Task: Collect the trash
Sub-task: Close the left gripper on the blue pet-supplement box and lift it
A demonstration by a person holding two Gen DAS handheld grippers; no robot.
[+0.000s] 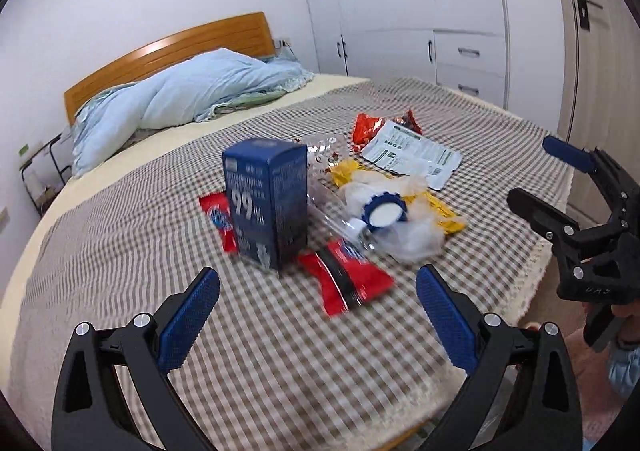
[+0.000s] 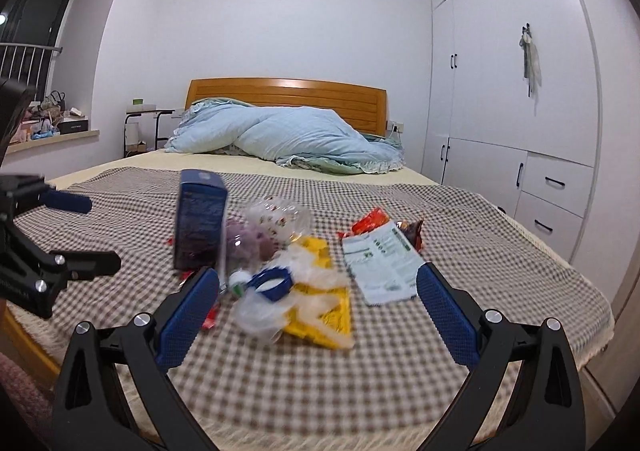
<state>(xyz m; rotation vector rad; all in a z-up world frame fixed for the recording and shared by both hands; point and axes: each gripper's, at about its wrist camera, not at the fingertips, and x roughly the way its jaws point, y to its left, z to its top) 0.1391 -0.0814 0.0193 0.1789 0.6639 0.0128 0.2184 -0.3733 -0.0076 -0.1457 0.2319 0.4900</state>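
Nearby, left claw wide, right claw wide, trash pile mid-blanket, bed edge right.

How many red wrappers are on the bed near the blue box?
2: one wrapper pokes out left of the blue box, another lies in front of it. An orange-red packet sits farther back; more may be hidden.

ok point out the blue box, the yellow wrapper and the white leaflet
blue box (image 1: 266, 203), left wrist view, on its front face by the large 99
yellow wrapper (image 2: 326, 315), right wrist view, on its bare lower part
white leaflet (image 2: 380, 261), right wrist view, on its printed middle
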